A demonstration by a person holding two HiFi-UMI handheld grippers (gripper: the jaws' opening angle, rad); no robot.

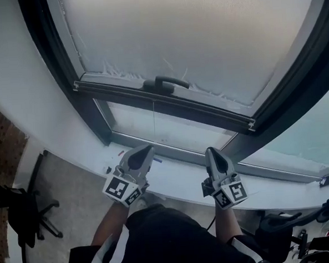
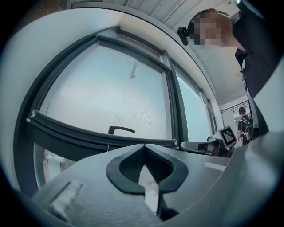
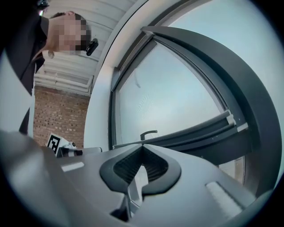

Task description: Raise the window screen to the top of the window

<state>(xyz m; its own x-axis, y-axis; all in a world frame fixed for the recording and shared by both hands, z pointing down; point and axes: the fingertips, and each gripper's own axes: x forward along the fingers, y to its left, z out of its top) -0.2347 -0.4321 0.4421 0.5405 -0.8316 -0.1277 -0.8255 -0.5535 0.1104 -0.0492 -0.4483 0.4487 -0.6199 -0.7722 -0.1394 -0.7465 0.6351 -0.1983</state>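
Note:
The frosted window screen (image 1: pixel 192 37) covers most of the window. Its dark bottom bar (image 1: pixel 208 111) carries a black handle (image 1: pixel 164 82), and a strip of clear glass (image 1: pixel 164 128) shows under the bar. My left gripper (image 1: pixel 149 148) and right gripper (image 1: pixel 209 151) are both shut and empty. They hover side by side over the white sill (image 1: pixel 173 180), below the bar and apart from it. The left gripper view shows the handle (image 2: pixel 120 129) beyond the closed jaws, and the right gripper view shows the handle (image 3: pixel 148 133) likewise.
A dark window frame (image 1: pixel 66 67) surrounds the screen. A black office chair (image 1: pixel 25 214) stands on the floor at the left, and dark equipment (image 1: pixel 320 216) lies at the lower right. A brick wall (image 3: pixel 57 115) and another person (image 2: pixel 243 125) are farther off.

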